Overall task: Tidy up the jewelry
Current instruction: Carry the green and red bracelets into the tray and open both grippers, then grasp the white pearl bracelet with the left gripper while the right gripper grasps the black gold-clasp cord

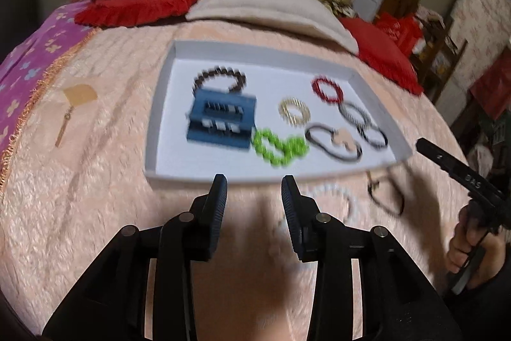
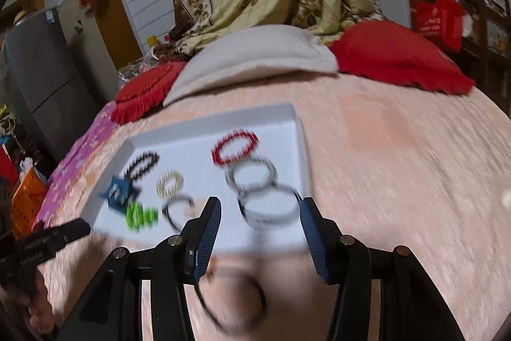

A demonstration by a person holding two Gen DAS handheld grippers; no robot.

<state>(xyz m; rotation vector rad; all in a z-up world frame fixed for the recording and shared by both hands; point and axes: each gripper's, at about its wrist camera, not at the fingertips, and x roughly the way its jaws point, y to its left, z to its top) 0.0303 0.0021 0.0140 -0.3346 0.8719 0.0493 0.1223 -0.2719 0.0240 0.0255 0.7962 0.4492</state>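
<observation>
A white tray (image 1: 166, 79) lies on the pink bedspread, also in the right wrist view (image 2: 297, 130). In it lie a blue clip box (image 1: 222, 120), a dark bead bracelet (image 1: 220, 77), a red bracelet (image 1: 326, 90), a gold ring (image 1: 293, 111), a green bracelet (image 1: 278, 147) and black bangles (image 1: 357, 117). A white bead bracelet (image 1: 338, 197) and a black cord (image 1: 388, 197) lie on the bed before the tray. My left gripper (image 1: 254, 184) is open and empty near the tray's front edge. My right gripper (image 2: 260, 206) is open and empty above the black cord (image 2: 233, 299).
Red cushions (image 1: 140, 2) and a beige pillow (image 1: 271, 5) lie behind the tray. A gold tag with a pendant (image 1: 78, 96) lies on the bed to the left. A purple flowered cloth (image 1: 28, 59) covers the left edge. Furniture and red bags (image 2: 440, 18) stand to the right.
</observation>
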